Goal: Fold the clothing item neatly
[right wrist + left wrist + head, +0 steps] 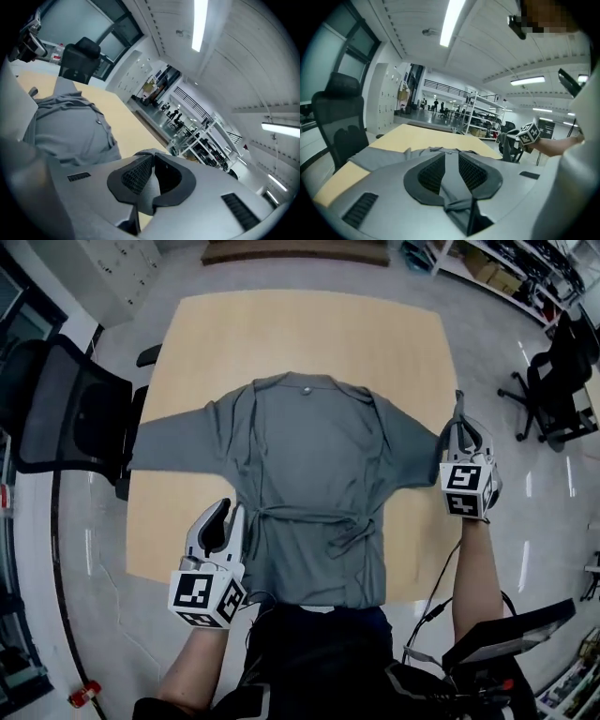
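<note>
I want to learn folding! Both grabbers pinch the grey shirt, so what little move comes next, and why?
Probably swing the right gripper inward, laying the sleeve it pinches over the grey shirt's body. The shirt lies flat on the table with both sleeves spread out, and the left gripper pinches its lower side edge.

Office surroundings around a pale wooden table

The table (309, 334) fills the middle of the frame on a glossy grey floor (122, 634). A black mesh chair (66, 409) stands at its left edge and another black chair (562, 381) at upper right. Shelving (506, 263) runs along the top right, and a small red object (84, 696) lies lower left.
</note>
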